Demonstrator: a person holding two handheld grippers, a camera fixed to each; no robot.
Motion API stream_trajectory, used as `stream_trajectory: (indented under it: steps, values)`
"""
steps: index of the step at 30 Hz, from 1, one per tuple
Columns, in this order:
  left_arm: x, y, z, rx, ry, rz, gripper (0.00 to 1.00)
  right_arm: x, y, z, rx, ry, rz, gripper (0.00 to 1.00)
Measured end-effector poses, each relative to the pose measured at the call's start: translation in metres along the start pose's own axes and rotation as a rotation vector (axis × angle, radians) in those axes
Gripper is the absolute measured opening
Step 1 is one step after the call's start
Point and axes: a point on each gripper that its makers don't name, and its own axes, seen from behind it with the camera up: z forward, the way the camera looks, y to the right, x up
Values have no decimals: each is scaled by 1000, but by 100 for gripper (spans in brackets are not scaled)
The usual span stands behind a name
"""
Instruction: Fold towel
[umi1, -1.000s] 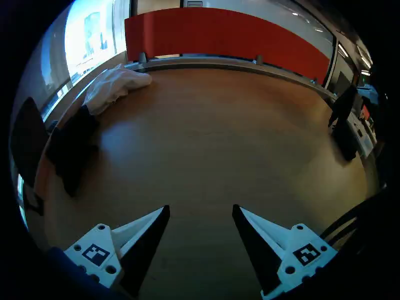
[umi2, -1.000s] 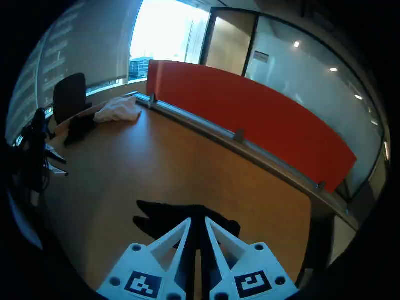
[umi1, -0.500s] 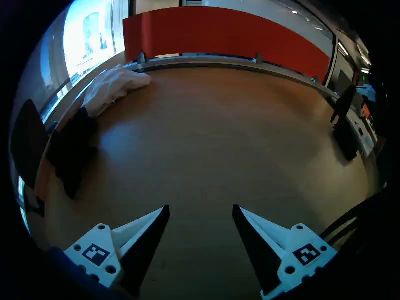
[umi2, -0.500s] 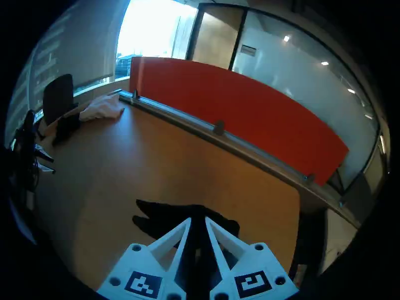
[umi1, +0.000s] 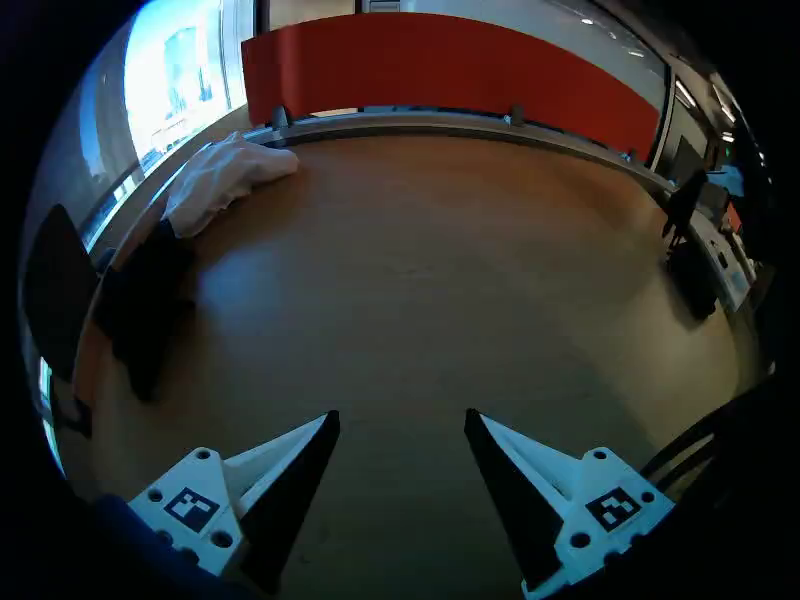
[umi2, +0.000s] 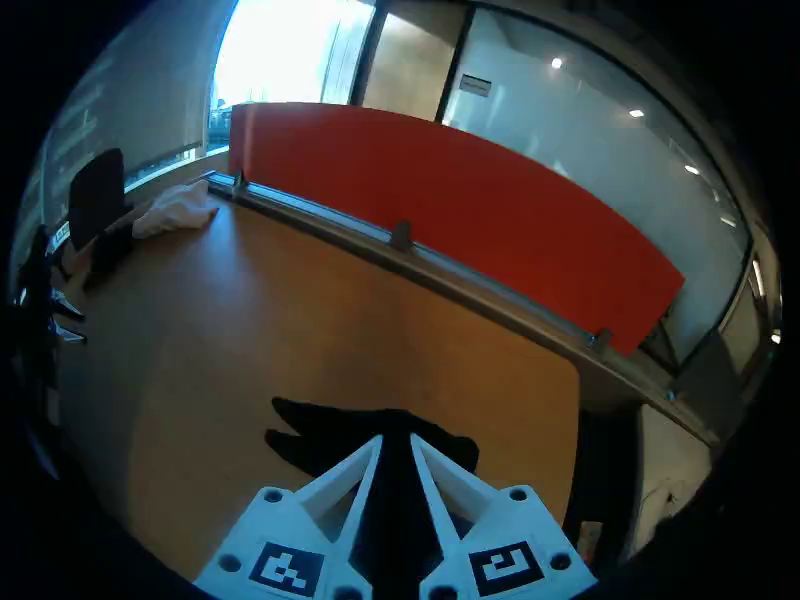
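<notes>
Right gripper view: right gripper (umi2: 396, 440), dark towel (umi2: 320, 435) pinched in it, has swung rightward. Red partition (umi2: 450, 210) and white cloth (umi2: 178, 208) have shifted left and farther off. More of the table (umi2: 250, 320) end edge is exposed at right. Left gripper view: scene drifted marginally left. Dark shape (umi1: 688, 205) at right, possibly the other gripper, looks smaller.

The tabletop (umi1: 420, 280) is finished in smooth wood grain with a soft sheen. The towel (umi2: 330, 435) is made of dark, matt cloth; the white cloth (umi1: 225, 170) is soft and crumpled. The divider (umi1: 440, 60) is finished in matt red, its rail (umi1: 450, 122) in dull metal. The left gripper (umi1: 401, 414) is moulded in matt white plastic.
</notes>
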Motion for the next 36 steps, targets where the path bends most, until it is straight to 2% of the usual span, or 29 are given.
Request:
stream_trajectory:
  steps: [11, 21, 27, 36]
  values:
    - [1, 4, -1, 2, 0, 6, 93, -16, 25, 14, -12, -49, 4, 5]
    - [2, 5, -1, 0, 2, 9, 93, -33, 29, 11, -16, -73, 24, 5]
    - [4, 6, -1, -3, 3, 14, 93, -51, 30, 0, -20, -95, 31, 5]
    - [4, 10, -1, -13, 4, 21, 93, -104, 35, -29, -37, -168, 59, 5]
